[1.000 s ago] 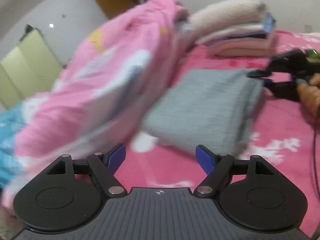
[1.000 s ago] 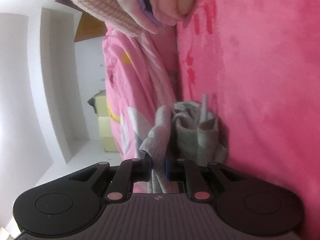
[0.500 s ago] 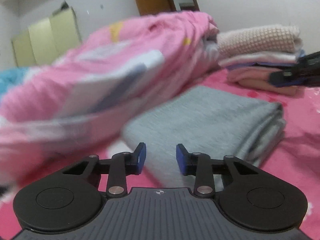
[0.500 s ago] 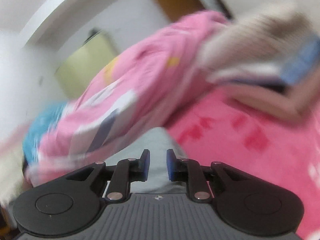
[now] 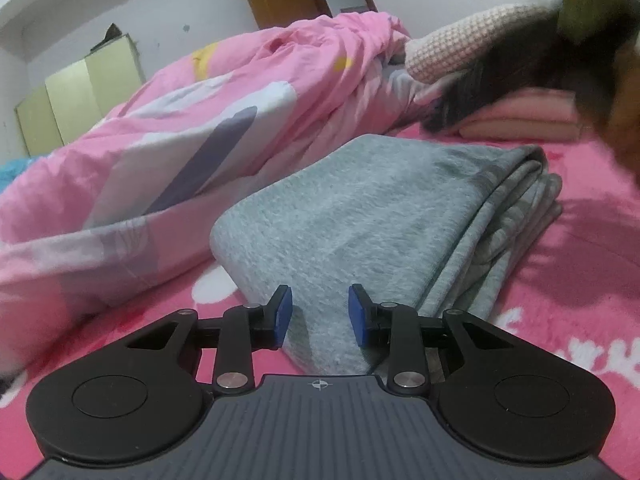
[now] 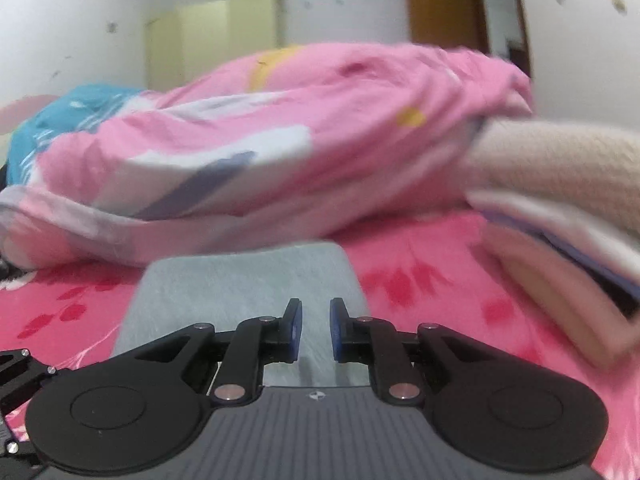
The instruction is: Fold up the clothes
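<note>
We see the left gripper point(image 5: 319, 312) held low, pointing slightly downward over the bed point(image 5: 580, 280). Its jaws have just been closing and now stand narrowly apart; the near corner of the folded grey garment point(image 5: 360, 216) lies between the blue pads, untouched. The right gripper point(image 6: 314, 330) sits level, jaws nearly together, clenched on nothing. In the left view it is only a dark blur at upper right. A crumpled pink duvet point(image 5: 200, 120) rises left of and beyond both grippers. A stack of folded clothes point(image 6: 560, 200) sits ahead to the right. The grey garment point(image 6: 248, 280) lies flat directly beneath and ahead of the right gripper.
</note>
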